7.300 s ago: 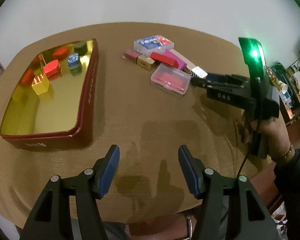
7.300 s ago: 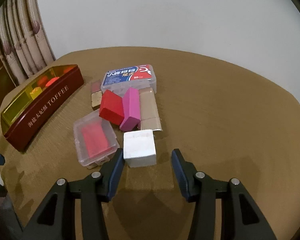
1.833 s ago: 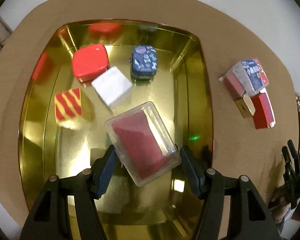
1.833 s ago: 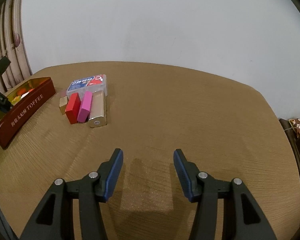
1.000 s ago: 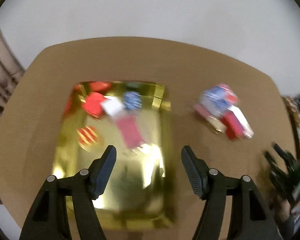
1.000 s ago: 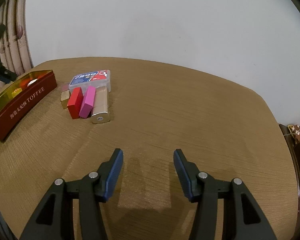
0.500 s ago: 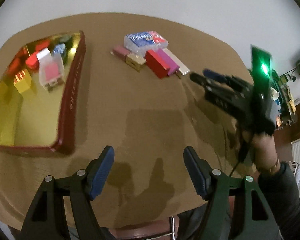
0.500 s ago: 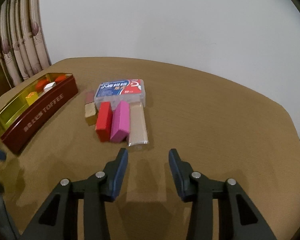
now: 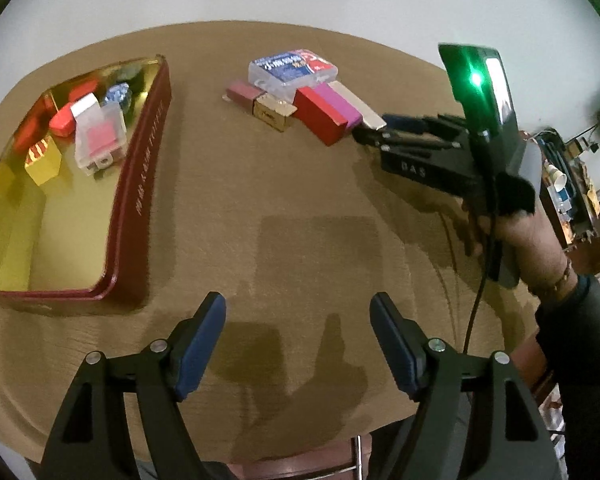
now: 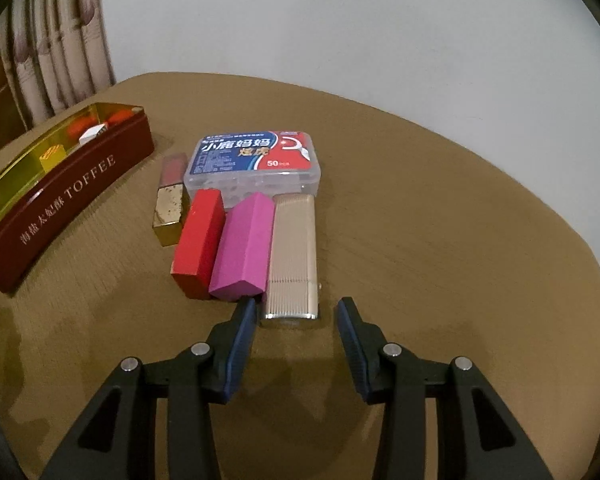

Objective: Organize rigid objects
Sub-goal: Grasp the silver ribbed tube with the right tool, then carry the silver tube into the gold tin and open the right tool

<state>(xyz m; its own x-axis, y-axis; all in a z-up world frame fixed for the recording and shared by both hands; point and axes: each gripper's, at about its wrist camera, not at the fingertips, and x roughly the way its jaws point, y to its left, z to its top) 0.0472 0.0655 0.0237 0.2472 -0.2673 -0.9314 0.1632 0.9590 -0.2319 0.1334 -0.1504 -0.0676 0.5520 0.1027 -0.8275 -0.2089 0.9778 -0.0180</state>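
Note:
My right gripper (image 10: 297,307) is open, its fingertips just short of the near end of a ribbed champagne-gold case (image 10: 293,256) that lies flat. Beside the case lie a magenta block (image 10: 244,248), a red block (image 10: 200,240), a gold-and-maroon lipstick box (image 10: 170,200) and a clear floss-pick box (image 10: 256,164). The same cluster shows in the left wrist view around the red block (image 9: 320,114), with the right gripper (image 9: 370,130) at the gold case (image 9: 360,108). My left gripper (image 9: 298,308) is open and empty over bare table. The toffee tin (image 9: 140,184) holds several small boxes.
The tin (image 10: 72,196) stands left of the cluster. The round brown table (image 10: 440,240) ends near a white wall behind. A curtain (image 10: 60,52) hangs at far left. The person's right hand and cable (image 9: 496,232) are at the right table edge.
My left gripper has left the clear red-filled box in the tin and pulled back to the table's near edge. My right gripper has moved forward up to the gold case.

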